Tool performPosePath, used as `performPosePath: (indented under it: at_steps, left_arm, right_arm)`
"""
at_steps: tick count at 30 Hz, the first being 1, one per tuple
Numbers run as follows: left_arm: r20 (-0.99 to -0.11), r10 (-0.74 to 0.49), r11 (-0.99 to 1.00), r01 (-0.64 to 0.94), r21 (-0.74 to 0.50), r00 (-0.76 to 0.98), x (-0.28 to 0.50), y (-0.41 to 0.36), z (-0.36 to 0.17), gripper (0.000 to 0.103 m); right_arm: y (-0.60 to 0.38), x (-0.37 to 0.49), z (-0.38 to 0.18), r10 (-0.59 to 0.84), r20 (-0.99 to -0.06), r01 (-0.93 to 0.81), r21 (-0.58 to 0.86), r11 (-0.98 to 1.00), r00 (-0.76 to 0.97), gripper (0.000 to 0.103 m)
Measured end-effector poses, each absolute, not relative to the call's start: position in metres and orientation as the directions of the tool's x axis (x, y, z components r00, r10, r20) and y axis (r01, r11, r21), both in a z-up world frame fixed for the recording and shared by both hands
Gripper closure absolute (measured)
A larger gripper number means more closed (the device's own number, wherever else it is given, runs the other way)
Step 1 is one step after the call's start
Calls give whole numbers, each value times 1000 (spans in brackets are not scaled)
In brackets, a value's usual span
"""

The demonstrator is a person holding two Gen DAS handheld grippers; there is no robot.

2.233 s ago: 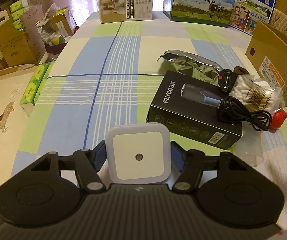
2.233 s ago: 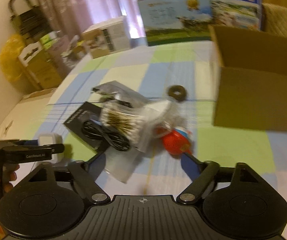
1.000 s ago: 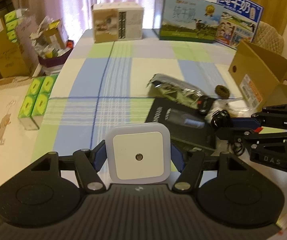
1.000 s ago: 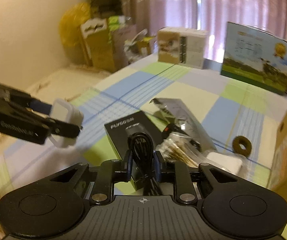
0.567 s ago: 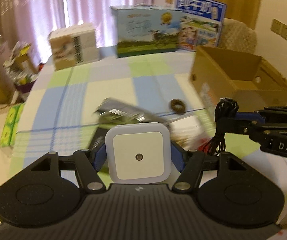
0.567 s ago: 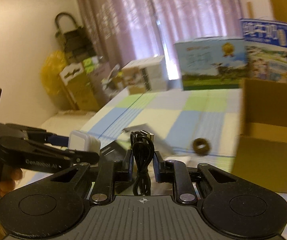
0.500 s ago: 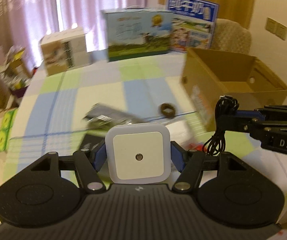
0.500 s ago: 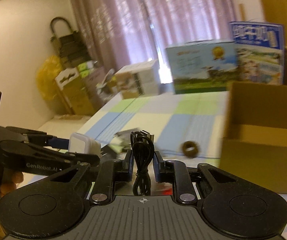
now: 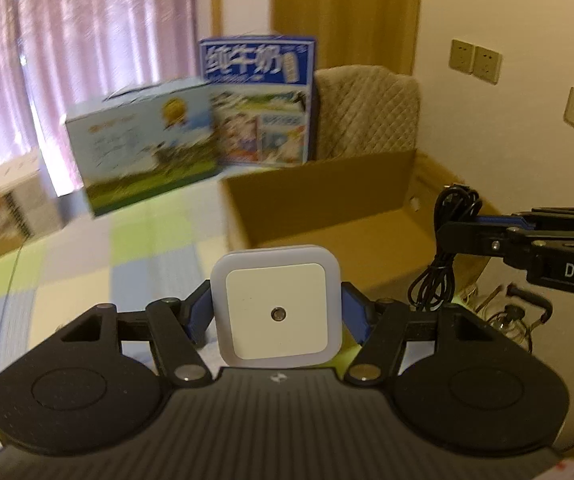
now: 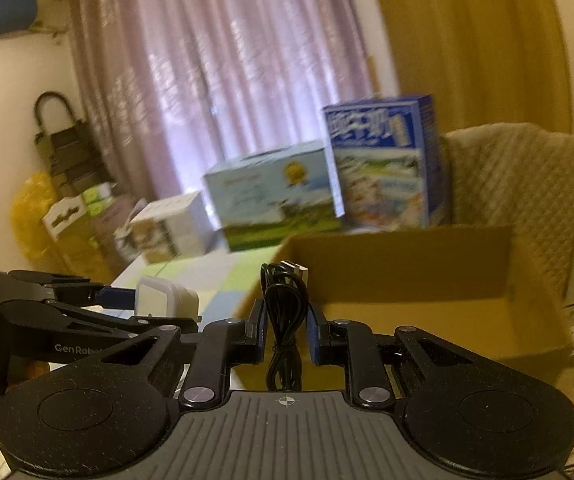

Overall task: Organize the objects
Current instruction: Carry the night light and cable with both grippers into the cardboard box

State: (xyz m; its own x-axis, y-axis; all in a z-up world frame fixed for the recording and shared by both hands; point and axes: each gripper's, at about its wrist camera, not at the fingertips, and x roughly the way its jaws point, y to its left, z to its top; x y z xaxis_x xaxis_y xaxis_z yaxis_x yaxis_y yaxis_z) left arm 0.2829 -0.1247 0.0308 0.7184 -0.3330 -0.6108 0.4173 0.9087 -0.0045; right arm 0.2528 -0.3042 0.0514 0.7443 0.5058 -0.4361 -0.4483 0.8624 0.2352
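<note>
both grippers loaded and facing the open cardboard box

the left gripper (image 9: 277, 308) has its jaws closed on the two side edges of a white square night light (image 9: 277, 304), whose flat face with a small round sensor is turned back toward the camera. the right gripper (image 10: 285, 328) has its jaws drawn in narrow around a coiled black cable (image 10: 285, 320), pinched near the middle of the bundle. the coil's long axis runs up and down, with a usb plug poking out at the top and loops hanging below the fingers.

the relation that matters is each load against the cardboard box (image 9: 327, 196). the box lies straight ahead, on the far side of both grippers, its top open and its long side running left to right. in the left wrist view the cable hangs at the right end of the box, apparently over or just beside its rim. the night light sits on the near side of the box, short of the near wall. so the right gripper looks nearer to a drop, and the left one would need to go further forward first.

what shows of the box's inside is bare brown cardboard; the floor is mostly hidden by the near wall, so i cannot tell whether anything lies in it. behind the box stand two milk cartons (image 10: 383, 164) and a quilted chair back (image 9: 367, 112). the box rests on a checked tablecloth (image 9: 87, 256) in green, blue and cream.
</note>
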Motion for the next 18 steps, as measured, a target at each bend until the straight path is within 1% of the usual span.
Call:
performPosePath:
  at_steps: [6, 9, 13, 18]
  left_arm:
    - [-594, -337, 907, 422, 4, 730, 314, -171, 34, 41]
    - [-600, -333, 908, 418, 2, 727, 330, -188, 32, 41]
    - [-626, -313, 913, 407, 7, 714, 350, -206, 20, 41]
    - [-684, -283, 923, 385, -4, 672, 373, -220, -3, 41]
  right_arm:
    - [-345, 282, 63, 457, -407, -410, 203, 889, 791, 86]
    - [-359, 303, 63, 437, -413, -395, 187, 899, 799, 86]
    - [-372, 326, 50, 414, -452, -378, 173, 910, 790, 86]
    - [-377, 352, 23, 390, -547, -350, 182, 919, 741, 86]
